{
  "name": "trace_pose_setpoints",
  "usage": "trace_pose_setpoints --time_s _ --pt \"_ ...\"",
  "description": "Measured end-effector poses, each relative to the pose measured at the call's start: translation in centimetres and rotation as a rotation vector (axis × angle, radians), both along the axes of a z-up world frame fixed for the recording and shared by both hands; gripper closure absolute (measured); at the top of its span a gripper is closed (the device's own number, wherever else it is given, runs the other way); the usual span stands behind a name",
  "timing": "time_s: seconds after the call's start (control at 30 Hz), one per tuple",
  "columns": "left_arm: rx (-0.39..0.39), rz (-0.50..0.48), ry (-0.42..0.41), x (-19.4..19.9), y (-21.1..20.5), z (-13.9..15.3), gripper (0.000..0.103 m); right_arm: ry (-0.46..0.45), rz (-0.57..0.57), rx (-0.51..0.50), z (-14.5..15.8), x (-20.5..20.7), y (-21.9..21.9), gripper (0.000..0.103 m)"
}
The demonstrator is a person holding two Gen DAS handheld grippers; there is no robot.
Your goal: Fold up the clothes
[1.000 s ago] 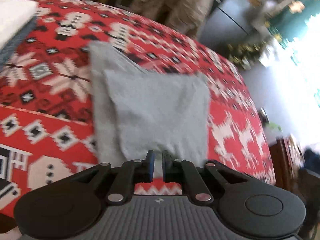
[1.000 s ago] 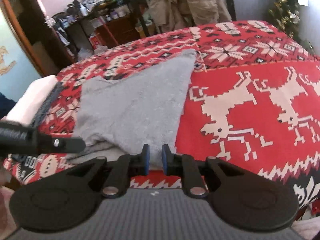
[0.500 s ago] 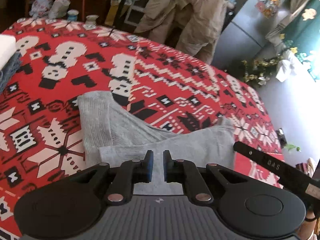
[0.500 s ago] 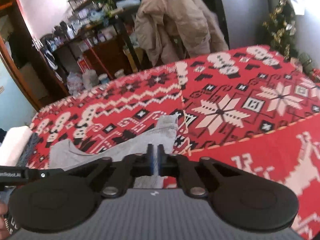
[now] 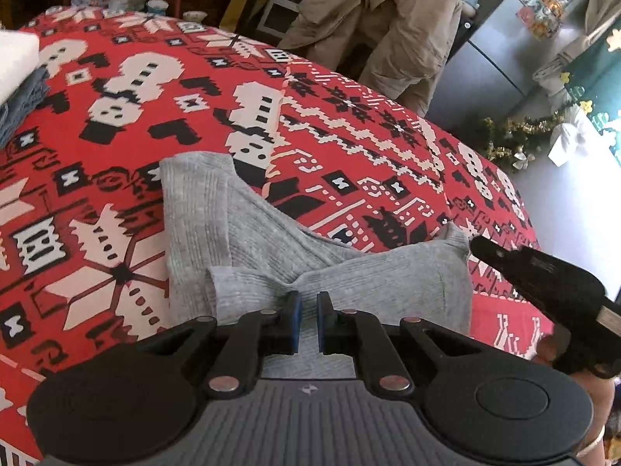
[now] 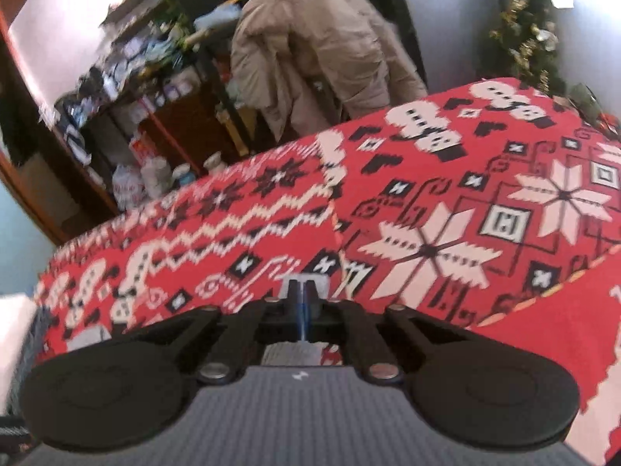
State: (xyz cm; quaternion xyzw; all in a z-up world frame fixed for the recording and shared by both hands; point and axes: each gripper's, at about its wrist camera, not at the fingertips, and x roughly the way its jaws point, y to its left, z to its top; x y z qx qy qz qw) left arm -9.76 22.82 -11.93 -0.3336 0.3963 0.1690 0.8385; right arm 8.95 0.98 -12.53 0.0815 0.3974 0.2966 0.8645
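Observation:
A grey ribbed garment (image 5: 240, 233) lies partly folded on the red patterned table cover (image 5: 349, 116). Its near edge is raised and doubled over towards the far side. My left gripper (image 5: 307, 310) is shut on that raised edge, and grey cloth shows in the narrow gap between the blue pads. My right gripper (image 6: 304, 303) is shut on the garment's right corner; a small grey tab (image 6: 304, 280) pokes out past its tips. In the left wrist view the right gripper's black tip (image 5: 477, 246) touches that same corner.
A stack of folded white and blue clothes (image 5: 15, 70) sits at the table's left edge. Behind the table are a beige coat (image 5: 388, 19) on a chair, cluttered shelves (image 6: 136, 77) and a grey fridge (image 5: 504, 39). A tinsel decoration (image 5: 516, 139) stands at the right.
Both grippers have carried the garment's near edge forward across the table, folding it over. The right gripper's fingers closed tighter on the corner. Less of the grey cloth lies flat.

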Motion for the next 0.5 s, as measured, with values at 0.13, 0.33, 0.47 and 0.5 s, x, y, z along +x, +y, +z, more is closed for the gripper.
trace_pose_setpoints --time_s 0.13,0.33,0.47,0.5 --pt "-0.013 0.015 -0.019 -0.8 0.4 0.5 0.094 0.032 0.013 0.034 1.1 -1.4 -2.0 0.101" --pt "-0.003 0.024 -0.047 -2.4 0.0 1.2 0.089 0.048 0.076 -0.034 0.7 -5.7 -2.2 0.100" --pt "0.050 0.033 -0.047 -3.5 -0.2 1.5 0.089 0.058 0.118 -0.079 0.4 -8.6 -2.3 0.100" --pt "0.063 0.039 -0.044 -3.7 -0.2 1.5 0.089 0.061 0.129 -0.090 0.4 -9.4 -2.3 0.100"
